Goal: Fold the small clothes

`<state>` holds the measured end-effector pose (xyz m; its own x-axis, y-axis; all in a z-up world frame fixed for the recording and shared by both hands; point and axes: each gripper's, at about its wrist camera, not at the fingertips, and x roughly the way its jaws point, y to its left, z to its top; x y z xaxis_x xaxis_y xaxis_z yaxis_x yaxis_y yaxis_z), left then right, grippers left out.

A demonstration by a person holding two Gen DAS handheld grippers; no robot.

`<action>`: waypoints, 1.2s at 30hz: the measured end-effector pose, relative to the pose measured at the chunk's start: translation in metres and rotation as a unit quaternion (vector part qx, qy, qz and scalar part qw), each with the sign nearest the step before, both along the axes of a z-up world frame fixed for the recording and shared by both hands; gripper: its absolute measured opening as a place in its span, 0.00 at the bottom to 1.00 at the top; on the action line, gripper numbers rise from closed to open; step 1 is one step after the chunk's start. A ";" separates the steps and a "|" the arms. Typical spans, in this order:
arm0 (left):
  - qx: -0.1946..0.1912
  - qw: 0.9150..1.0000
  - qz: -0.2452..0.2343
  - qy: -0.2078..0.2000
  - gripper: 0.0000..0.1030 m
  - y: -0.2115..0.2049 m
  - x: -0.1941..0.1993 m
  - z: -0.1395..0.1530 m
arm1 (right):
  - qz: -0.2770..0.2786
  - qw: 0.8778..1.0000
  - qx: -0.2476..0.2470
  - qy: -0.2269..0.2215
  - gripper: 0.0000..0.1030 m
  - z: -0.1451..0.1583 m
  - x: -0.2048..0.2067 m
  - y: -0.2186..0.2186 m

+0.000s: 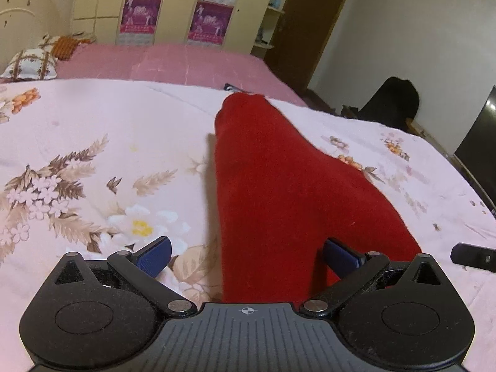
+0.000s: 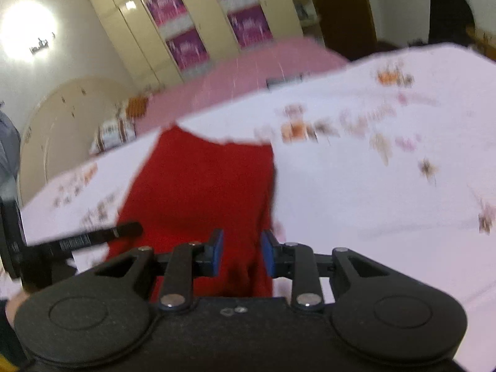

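Red cloth (image 1: 272,192) lies on the flowered bedspread (image 1: 93,142), its long axis running straight away from both cameras toward the pink blanket (image 1: 186,62) at the far side. In the left wrist view the near end of the cloth sits between the widely spread fingers of the left gripper (image 1: 248,254); the right-hand blue pad touches or overlaps the fabric, the left-hand pad stands clear on the bedspread, so that gripper is released. In the right wrist view the right gripper (image 2: 241,254) has its blue pads drawn close with red fabric bunched between them; it looks clenched on the near edge, though blur makes contact hard to confirm. The right one therefore seems nearer to carrying the fold forward along the cloth's length. The near hem is hidden beneath both gripper bodies. A dark object (image 1: 231,87) beyond the far tip is too small to identify.
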<state>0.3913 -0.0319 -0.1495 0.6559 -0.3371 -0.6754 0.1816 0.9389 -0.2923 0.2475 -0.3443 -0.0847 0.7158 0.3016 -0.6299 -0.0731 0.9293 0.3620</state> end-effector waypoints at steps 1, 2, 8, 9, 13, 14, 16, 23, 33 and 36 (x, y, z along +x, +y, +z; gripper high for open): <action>-0.003 1.000 0.001 0.006 1.00 0.002 0.000 -0.002 | 0.008 1.000 0.000 0.005 0.26 -0.002 0.002 0.003; -0.004 1.000 0.001 0.009 1.00 0.004 -0.001 -0.003 | 0.010 1.000 0.000 0.012 0.26 -0.008 0.003 0.005; -0.004 1.000 0.003 0.013 1.00 0.011 -0.004 -0.007 | -0.009 0.996 0.066 0.066 0.28 -0.042 -0.025 -0.008; -0.004 1.000 0.003 0.013 1.00 0.010 -0.004 -0.008 | -0.009 0.994 0.086 0.074 0.28 -0.047 -0.030 -0.009; 0.000 1.000 0.002 0.009 1.00 0.006 -0.005 -0.008 | -0.004 0.989 0.115 0.090 0.28 -0.061 -0.032 0.000; 0.000 1.000 0.002 0.009 1.00 0.006 -0.005 -0.008 | -0.006 0.990 0.113 0.088 0.28 -0.062 -0.030 0.003; 0.002 1.000 0.001 0.009 1.00 0.006 -0.005 -0.008 | -0.015 0.993 0.091 0.068 0.28 -0.059 -0.028 0.009; 0.001 1.000 0.002 0.011 1.00 0.006 -0.005 -0.008 | -0.015 0.996 0.071 0.052 0.45 -0.059 0.005 0.019; -0.002 1.000 -0.003 0.014 1.00 0.007 -0.002 -0.010 | 0.088 0.995 0.015 0.039 0.16 -0.025 0.006 0.021; -0.007 1.000 -0.009 0.011 1.00 0.004 -0.003 -0.008 | 0.129 0.991 -0.002 0.029 0.15 0.003 0.006 0.013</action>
